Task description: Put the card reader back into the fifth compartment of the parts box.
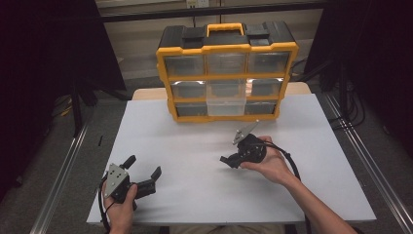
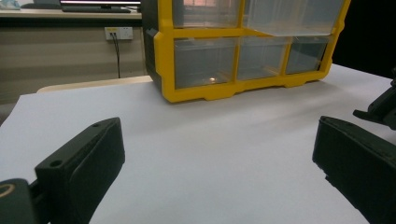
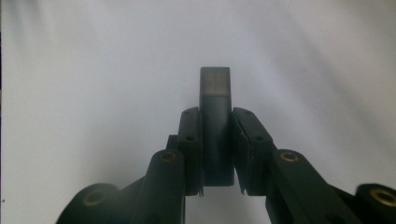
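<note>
The right gripper (image 3: 215, 154) is clamping a small dark block (image 3: 215, 126), not yet stowed in the pulled-out drawer (image 1: 225, 100); the left gripper (image 2: 215, 154) is resting wide open, empty.

- A lab or workshop test bench: white table (image 1: 195, 161) ringed by black curtains (image 1: 48, 48).
- Yellow drawer organiser (image 1: 226, 73) at the far edge.
- Wall socket (image 2: 118, 33) with cables and a monitor (image 2: 100, 5) beyond, far left.
</note>
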`<act>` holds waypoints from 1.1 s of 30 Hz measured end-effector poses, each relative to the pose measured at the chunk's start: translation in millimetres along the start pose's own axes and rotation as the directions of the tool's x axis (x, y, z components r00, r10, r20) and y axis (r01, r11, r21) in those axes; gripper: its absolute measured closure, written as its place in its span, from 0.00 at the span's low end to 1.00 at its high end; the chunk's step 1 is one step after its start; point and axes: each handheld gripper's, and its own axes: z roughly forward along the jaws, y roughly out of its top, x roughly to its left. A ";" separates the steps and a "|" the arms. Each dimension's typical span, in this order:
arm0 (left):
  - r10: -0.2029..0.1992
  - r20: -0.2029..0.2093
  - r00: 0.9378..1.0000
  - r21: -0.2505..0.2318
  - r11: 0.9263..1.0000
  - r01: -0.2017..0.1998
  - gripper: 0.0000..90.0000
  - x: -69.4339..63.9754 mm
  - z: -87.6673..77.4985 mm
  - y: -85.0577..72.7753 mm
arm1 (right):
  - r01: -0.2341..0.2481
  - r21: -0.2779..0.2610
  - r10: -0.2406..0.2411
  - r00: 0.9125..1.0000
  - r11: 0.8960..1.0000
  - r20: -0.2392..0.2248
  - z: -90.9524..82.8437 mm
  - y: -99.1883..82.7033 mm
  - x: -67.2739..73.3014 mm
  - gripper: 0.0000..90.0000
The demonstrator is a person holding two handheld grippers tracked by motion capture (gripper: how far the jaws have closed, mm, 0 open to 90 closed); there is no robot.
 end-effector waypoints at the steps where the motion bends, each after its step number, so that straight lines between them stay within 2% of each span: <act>1: -0.003 0.003 1.000 -0.001 1.000 0.003 0.03 -0.2 0.1 0.0 | -0.003 -0.007 0.003 1.000 1.000 -0.001 -1.2 0.1 0.1 0.82; 17: -0.001 0.003 1.000 0.000 1.000 0.001 0.03 0.1 0.2 0.0 | 0.004 -0.098 -0.005 1.000 0.995 -0.009 -18.3 2.0 0.9 0.82; 33: -0.003 0.001 1.000 -0.001 1.000 0.003 0.03 0.1 0.3 0.0 | 0.007 -0.177 -0.005 1.000 0.984 0.014 -42.2 4.9 0.5 0.82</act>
